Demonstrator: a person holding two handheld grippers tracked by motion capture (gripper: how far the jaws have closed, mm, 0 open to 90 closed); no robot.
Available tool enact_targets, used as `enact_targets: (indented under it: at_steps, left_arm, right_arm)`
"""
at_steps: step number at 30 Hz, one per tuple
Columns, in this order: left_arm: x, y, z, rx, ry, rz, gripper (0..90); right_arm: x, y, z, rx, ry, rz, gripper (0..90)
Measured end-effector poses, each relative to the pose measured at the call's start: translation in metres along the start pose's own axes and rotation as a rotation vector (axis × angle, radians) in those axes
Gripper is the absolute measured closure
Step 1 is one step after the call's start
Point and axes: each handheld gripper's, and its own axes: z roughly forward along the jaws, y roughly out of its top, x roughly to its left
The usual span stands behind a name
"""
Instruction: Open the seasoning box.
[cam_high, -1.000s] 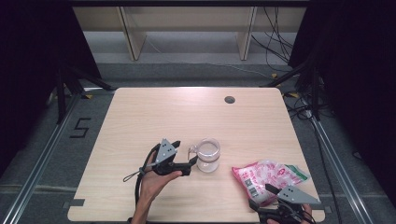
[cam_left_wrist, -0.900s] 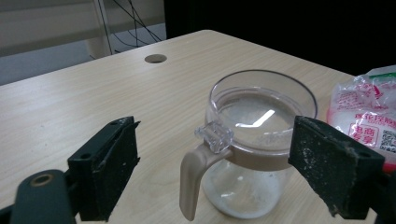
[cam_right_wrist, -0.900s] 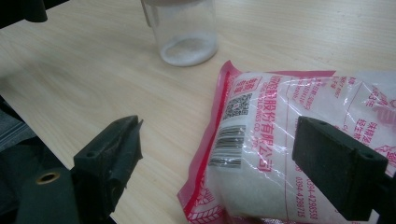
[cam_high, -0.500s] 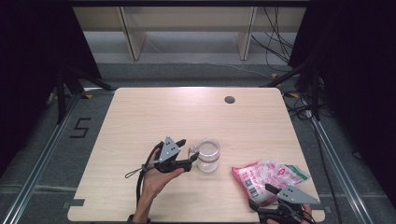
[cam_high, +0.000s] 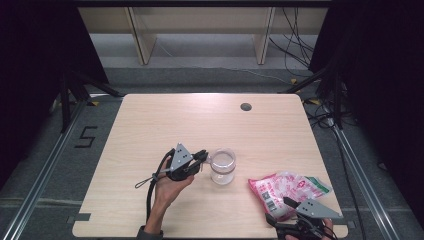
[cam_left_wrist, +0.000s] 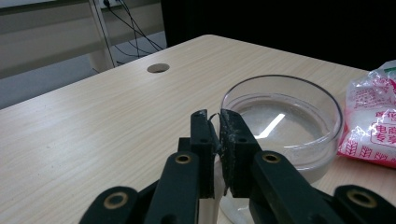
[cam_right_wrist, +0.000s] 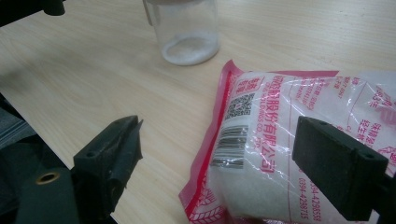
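Left tool (cam_high: 202, 156) clenched on jar (cam_high: 222, 166) rim, centre of high view | right tool (cam_high: 286, 209) released, jaws straddling bag (cam_high: 287, 186) at lower right | we judge: jar steadied, nearly empty; bag not yet lifted, pouring remains

A light wooden table (cam_high: 165, 125) fills the middle of the frame, with a small round hole (cam_high: 245, 106) near its upper right. On the grey floor at left a marking "5" (cam_high: 86, 136) shows. Pale shelving (cam_high: 200, 27) stands along the top, and black cables (cam_high: 295, 45) trail at upper right.
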Motion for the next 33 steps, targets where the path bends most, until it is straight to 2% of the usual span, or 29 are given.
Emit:
enact_targets:
  at_steps: [3,6,10,11,12,16,17,18,19,20,21,22,26,29,30,33]
  left_arm:
    - [-0.0008,0.0019,0.0008,0.014,0.003,0.016,86.3]
    - [-0.0015,0.0026,0.0013,0.014,0.001,0.014,87.6]
    - [-0.0012,0.003,0.0011,0.019,0.003,0.015,87.8]
    - [-0.0018,0.0031,0.0007,0.021,0.002,0.014,88.0]
    - [-0.0018,0.0031,0.0007,0.021,0.002,0.014,88.0]
    - [-0.0014,0.003,0.0002,0.02,0.0,0.02,88.0]
    - [-0.0017,0.0029,0.0002,0.021,0.0,0.019,87.7]
    - [-0.0014,0.0026,0.0,0.021,-0.002,0.013,87.6]
    - [-0.0014,0.0026,0.0,0.021,-0.002,0.013,87.6]
    - [-0.0012,0.0024,-0.0001,0.019,-0.001,0.011,87.5]
    - [-0.0013,0.0019,0.0,0.014,-0.002,0.007,87.5]
    - [-0.0013,0.0019,0.0,0.014,-0.002,0.007,87.4]
    - [-0.0015,0.0015,-0.0002,0.013,-0.001,0.004,86.7]
    - [-0.0015,0.0014,-0.0003,0.013,-0.002,0.001,86.7]
    - [-0.0014,0.0013,-0.0002,0.013,-0.002,0.0,86.7]
    - [-0.0009,0.0009,-0.0003,0.011,-0.006,0.0,86.7]
  right_arm:
    - [-0.0008,0.0002,0.0007,-0.001,0.003,-0.012,16.3]
    - [-0.0011,0.0005,-0.0003,-0.002,-0.006,-0.026,16.3]
    - [-0.0007,0.0001,0.0008,-0.001,0.003,-0.012,16.3]
    - [-0.0016,0.0004,0.0001,-0.005,-0.008,-0.031,16.3]
    - [-0.0005,0.0003,0.0004,-0.002,0.006,-0.011,16.3]
    - [0.0,0.0004,0.0003,-0.002,0.006,-0.01,16.3]
    - [-0.0009,0.0008,-0.0002,-0.003,-0.006,-0.027,16.3]
    - [-0.0001,0.0006,0.0006,0.0,0.006,-0.01,16.3]
    - [-0.0014,0.0007,0.0006,-0.003,-0.009,-0.032,16.3]
    - [0.0013,0.0002,0.0004,0.001,0.003,0.007,16.3]
    - [-0.0001,0.0006,0.001,-0.002,0.009,-0.021,16.4]
    - [-0.0001,0.0006,0.001,-0.002,0.009,-0.021,16.4]
    - [0.0035,0.0006,0.0004,0.006,-0.001,0.015,16.7]
    - [0.002,0.002,0.0019,0.007,0.011,-0.029,19.2]
    - [0.0034,0.0021,0.0025,0.004,0.004,-0.012,19.0]
    - [0.0024,0.004,0.004,-0.002,0.001,-0.041,18.6]
